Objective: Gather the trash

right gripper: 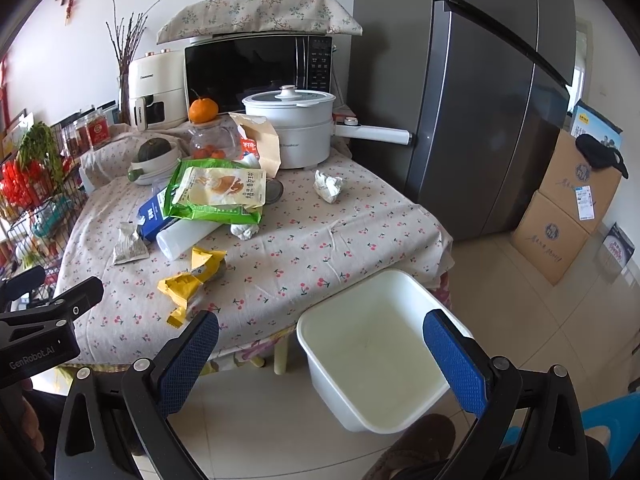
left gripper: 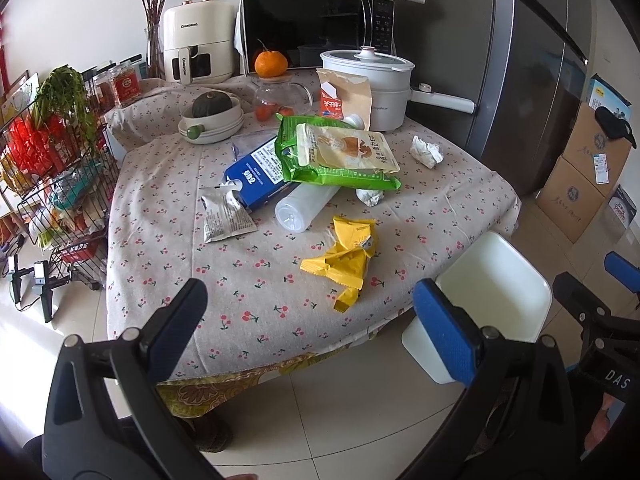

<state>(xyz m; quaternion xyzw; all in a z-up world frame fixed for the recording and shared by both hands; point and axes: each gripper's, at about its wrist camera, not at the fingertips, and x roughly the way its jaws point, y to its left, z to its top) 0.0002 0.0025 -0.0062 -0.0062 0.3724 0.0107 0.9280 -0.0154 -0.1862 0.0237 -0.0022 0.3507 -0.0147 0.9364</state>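
Two grippers, both held low before the cloth-covered table [left gripper: 248, 304], fingers spread wide, nothing between them. Left gripper [left gripper: 316, 320] short of the table's near edge; right gripper [right gripper: 322, 350] over the floor, its span straddling the white bin [right gripper: 368, 364], whose rim sits just under and ahead of the right fingertip.

Ahead and far left of the left gripper: wire rack [left gripper: 52, 184] stuffed with red packets and greens. Ahead, slightly left: grey foil sachet [left gripper: 224, 216] flat on the cloth, touching the blue carton [left gripper: 256, 178] beyond it. Straight ahead: clear plastic bottle [left gripper: 304, 208] on its side, partly under the green bag [left gripper: 336, 156], with a pale pouch on top. Nearest, just ahead toward the right finger: crumpled yellow wrapper [left gripper: 346, 264]. Further on, right of the bottle: small wad of paper [left gripper: 370, 197]; well beyond that, a larger crumpled tissue [left gripper: 427, 151] near the table's right edge.

Far back: white air fryer [left gripper: 198, 46], microwave [left gripper: 316, 30], orange [left gripper: 271, 63] on a glass jar, white electric pot [left gripper: 368, 76]. Far right: grey fridge [left gripper: 532, 80], stacked cardboard boxes [left gripper: 580, 176].
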